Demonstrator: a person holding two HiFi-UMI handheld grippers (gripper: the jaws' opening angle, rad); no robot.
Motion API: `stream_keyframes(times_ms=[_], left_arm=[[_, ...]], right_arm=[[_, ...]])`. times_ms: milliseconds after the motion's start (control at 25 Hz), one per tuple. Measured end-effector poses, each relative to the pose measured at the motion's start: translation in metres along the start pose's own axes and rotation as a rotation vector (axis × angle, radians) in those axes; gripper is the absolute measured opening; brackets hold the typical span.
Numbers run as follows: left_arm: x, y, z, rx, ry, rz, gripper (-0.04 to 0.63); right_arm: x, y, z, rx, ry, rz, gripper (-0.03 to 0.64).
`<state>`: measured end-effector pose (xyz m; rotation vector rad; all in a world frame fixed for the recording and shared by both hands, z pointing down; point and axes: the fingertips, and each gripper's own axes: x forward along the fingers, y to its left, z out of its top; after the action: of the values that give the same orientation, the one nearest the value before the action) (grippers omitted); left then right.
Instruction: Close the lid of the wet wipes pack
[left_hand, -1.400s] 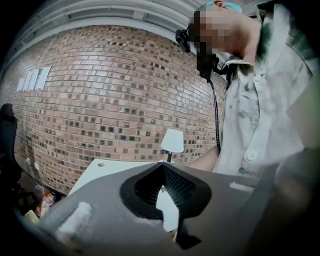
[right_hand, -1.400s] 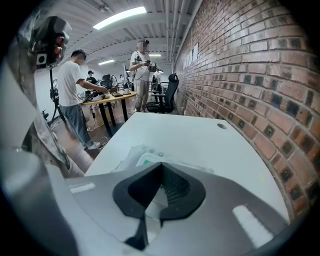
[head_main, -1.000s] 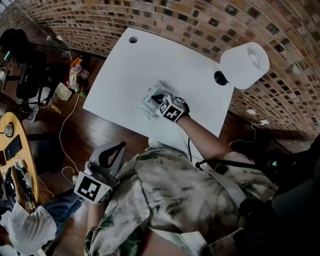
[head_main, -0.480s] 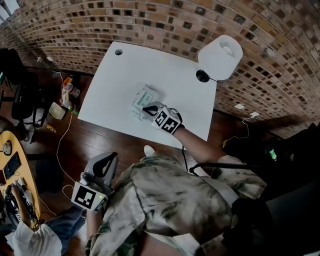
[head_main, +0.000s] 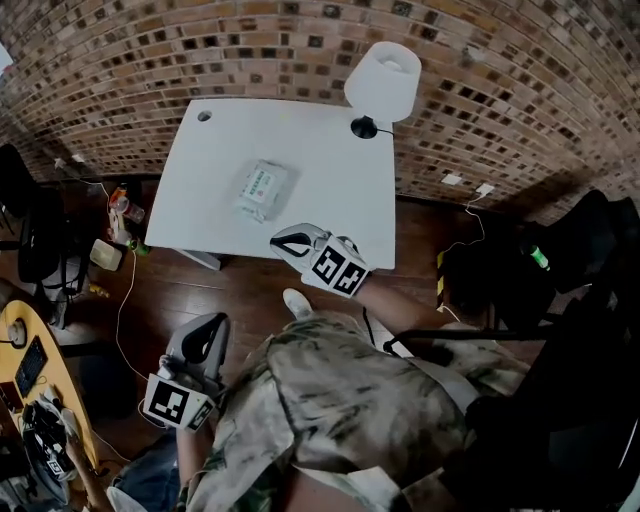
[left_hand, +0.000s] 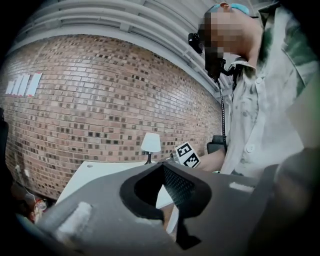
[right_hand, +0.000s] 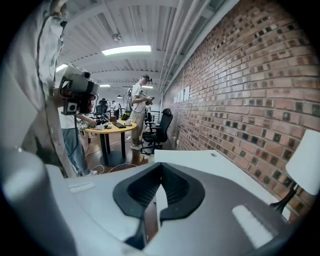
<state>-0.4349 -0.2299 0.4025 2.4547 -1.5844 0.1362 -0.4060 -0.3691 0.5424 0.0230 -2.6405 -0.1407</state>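
Since the pack (head_main: 262, 189) lies flat on the table (head_main: 325, 150), lid (head_main: 259, 182) seemingly down, I judge the job done, with my right gripper (head_main: 285, 241) and left gripper (head_main: 207, 336) both closed on nothing, clear of it.

**Head view.** Illumination was dim and even. The white table (head_main: 330, 170) was the brightest surface and showed no glare. The wood floor (head_main: 200, 290) at 8 o'clock and the region at 4 o'clock fell to near black. The lamp shade (head_main: 382, 80) at 12 o'clock was pale but not blown out. Fisheye distortion bent the brick wall (head_main: 500, 90) courses toward the frame edges.

**Left gripper view.** The corners were vignetted black. The left gripper (left_hand: 162, 165) body, close to the lens at 6 o'clock, was dark and soft.

**Right gripper view.** A ceiling strip light (right_hand: 126, 49) at 11 o'clock was the main source and was slightly overexposed. The right gripper (right_hand: 161, 165) body was blurred, while the far room was sharper.
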Motion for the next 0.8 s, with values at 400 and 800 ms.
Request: stream_keyframes(times_ms=[400, 800], left_arm=[[-0.025, -0.075, -0.033, -0.017, 0.027, -0.132, 0.002], [0.005, -0.173, -0.031, 0.034, 0.034, -0.215, 0.002]], right_arm=[[-0.103, 0.091, 0.024, 0.034, -0.099, -0.079, 0.002], [-0.212, 0.143, 0.010, 0.036, -0.167, -0.097, 0.002]])
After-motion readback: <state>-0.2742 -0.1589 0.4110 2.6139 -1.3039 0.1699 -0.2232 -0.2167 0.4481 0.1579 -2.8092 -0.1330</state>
